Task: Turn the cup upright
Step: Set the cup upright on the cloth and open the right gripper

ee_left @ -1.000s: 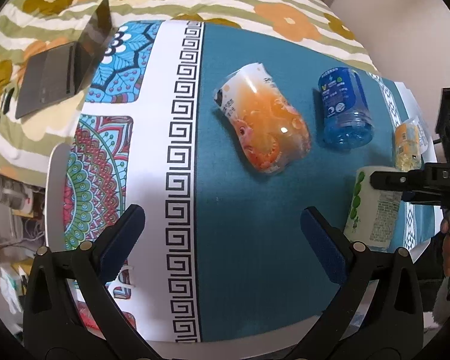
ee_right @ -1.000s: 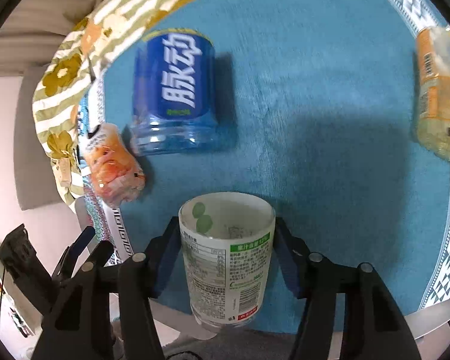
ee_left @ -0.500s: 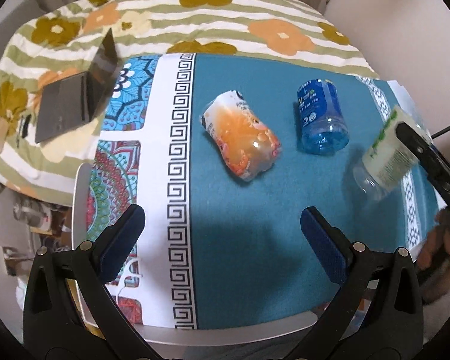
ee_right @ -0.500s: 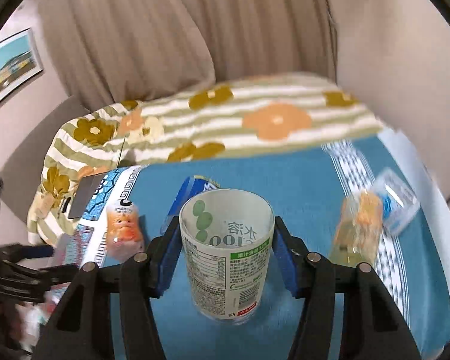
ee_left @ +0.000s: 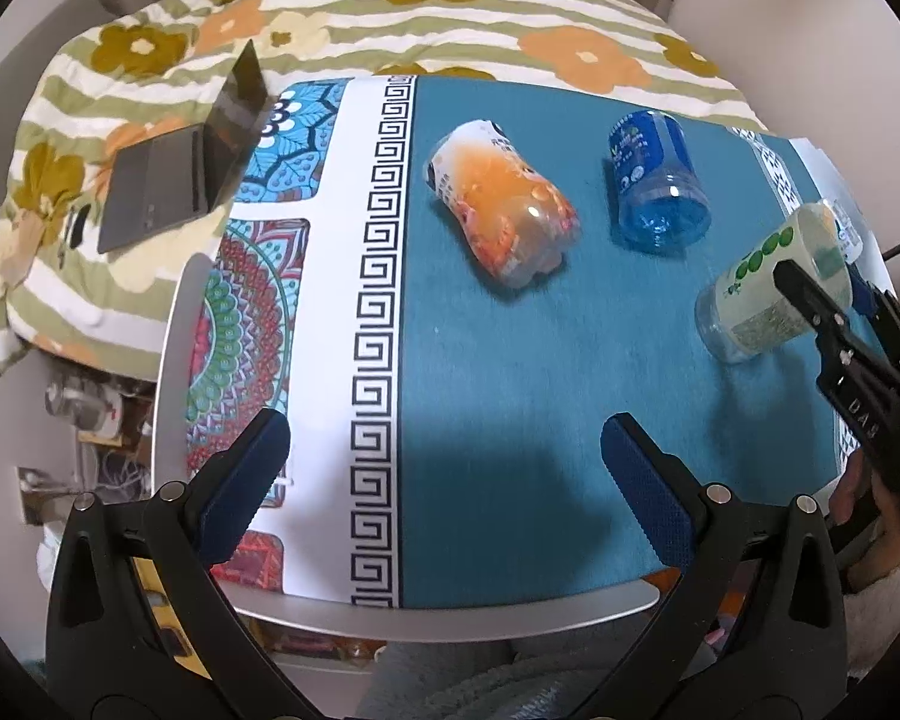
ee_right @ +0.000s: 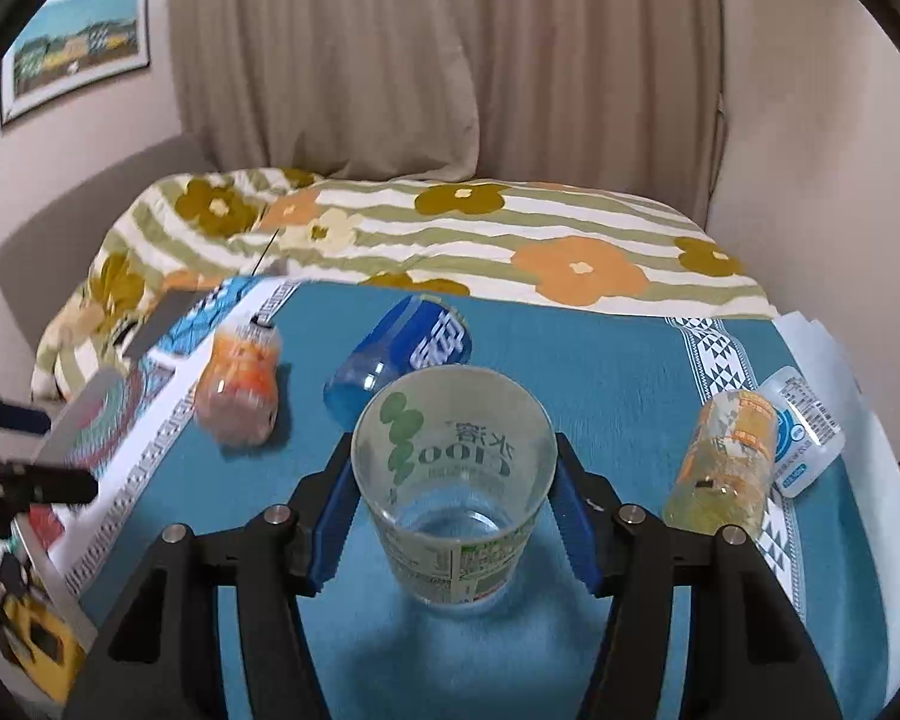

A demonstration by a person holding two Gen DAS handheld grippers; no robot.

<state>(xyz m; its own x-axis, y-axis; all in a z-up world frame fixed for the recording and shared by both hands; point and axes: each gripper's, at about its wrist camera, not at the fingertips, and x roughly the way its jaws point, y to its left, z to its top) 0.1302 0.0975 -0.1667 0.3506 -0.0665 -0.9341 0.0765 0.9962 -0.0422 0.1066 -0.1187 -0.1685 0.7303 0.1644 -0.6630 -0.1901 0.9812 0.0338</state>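
The clear plastic cup with a green-and-white label (ee_right: 455, 480) is held between the blue pads of my right gripper (ee_right: 455, 510), which is shut on it. Its open mouth faces up and towards the camera. In the left wrist view the cup (ee_left: 768, 288) hangs tilted above the right side of the teal cloth, with the right gripper's black fingers (ee_left: 834, 324) around it. My left gripper (ee_left: 444, 480) is open and empty over the near part of the table.
An orange cup (ee_left: 504, 204) and a blue cup (ee_left: 657, 180) lie on their sides on the teal tablecloth (ee_left: 498, 390). A yellow-orange cup (ee_right: 726, 462) and a small clear box (ee_right: 804, 426) lie at the right. A laptop (ee_left: 180, 168) sits on the flowered bedding.
My right gripper has lifted the cup off the cloth and turned it from lying flat towards mouth-up. The left gripper has drawn back a little and stayed open.
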